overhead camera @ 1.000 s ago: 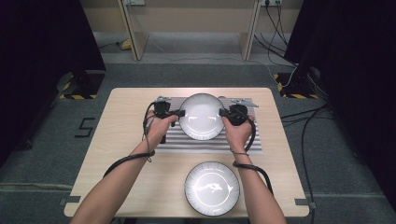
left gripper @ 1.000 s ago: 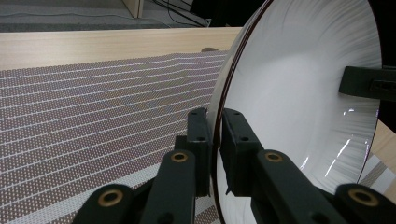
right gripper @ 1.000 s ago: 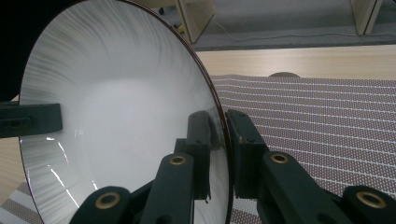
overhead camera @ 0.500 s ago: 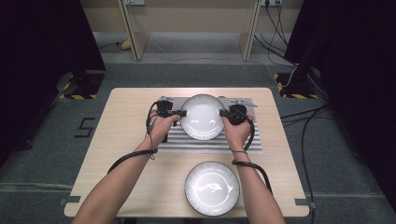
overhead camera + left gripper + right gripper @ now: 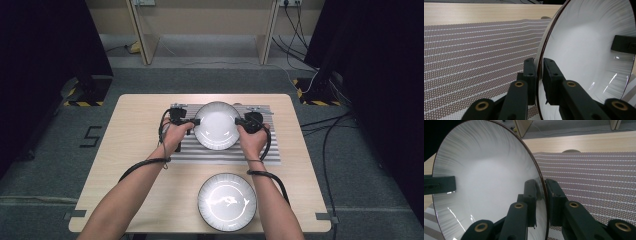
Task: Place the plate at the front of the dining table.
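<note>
Overhead, wooden table on grey carpet; both fingers clamp plate rim above striped mat

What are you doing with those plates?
A person holds one white plate between two grippers. The left gripper and the right gripper each pinch its rim on opposite sides, above a striped mat on the wooden table. A second white plate lies flat on the table, nearer the person, untouched.
</note>
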### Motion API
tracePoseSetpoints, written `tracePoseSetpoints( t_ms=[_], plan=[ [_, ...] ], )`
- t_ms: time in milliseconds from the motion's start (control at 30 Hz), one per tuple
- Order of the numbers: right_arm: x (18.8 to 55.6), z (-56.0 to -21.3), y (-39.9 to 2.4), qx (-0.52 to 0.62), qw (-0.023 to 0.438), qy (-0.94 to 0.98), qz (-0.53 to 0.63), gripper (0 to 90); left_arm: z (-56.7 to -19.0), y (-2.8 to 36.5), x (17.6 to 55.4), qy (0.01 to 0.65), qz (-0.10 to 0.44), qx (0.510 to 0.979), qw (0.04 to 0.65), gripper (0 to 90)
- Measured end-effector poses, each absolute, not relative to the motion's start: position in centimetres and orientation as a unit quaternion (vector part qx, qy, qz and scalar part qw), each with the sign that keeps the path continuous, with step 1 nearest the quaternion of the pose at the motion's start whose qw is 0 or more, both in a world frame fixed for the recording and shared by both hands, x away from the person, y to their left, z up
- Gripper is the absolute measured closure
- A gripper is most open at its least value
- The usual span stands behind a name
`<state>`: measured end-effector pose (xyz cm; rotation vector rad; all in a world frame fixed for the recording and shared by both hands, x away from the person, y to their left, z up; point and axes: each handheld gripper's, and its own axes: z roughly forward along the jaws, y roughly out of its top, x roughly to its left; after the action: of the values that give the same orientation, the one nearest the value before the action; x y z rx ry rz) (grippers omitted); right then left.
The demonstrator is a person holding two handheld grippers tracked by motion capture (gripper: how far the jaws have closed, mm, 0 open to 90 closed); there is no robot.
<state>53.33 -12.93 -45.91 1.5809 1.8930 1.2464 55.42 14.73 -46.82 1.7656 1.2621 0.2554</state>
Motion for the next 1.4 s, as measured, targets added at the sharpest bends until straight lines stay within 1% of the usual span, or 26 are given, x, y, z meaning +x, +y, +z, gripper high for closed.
tracePoseSetpoints(
  t_ms=[733, 1400],
  plan=[
    [55.5, -48.1, -13.0, 0.591, 0.184, 0.665, 0.417, 79.4, -49.0, 13.9, 57.7, 0.539, 0.089, 0.710, 0.444, 78.5],
    [57.0, -49.5, -13.1, 0.603, 0.182, 0.674, 0.387, 77.0, -49.3, 12.8, 58.9, 0.553, 0.102, 0.712, 0.421, 77.8]
  ],
)
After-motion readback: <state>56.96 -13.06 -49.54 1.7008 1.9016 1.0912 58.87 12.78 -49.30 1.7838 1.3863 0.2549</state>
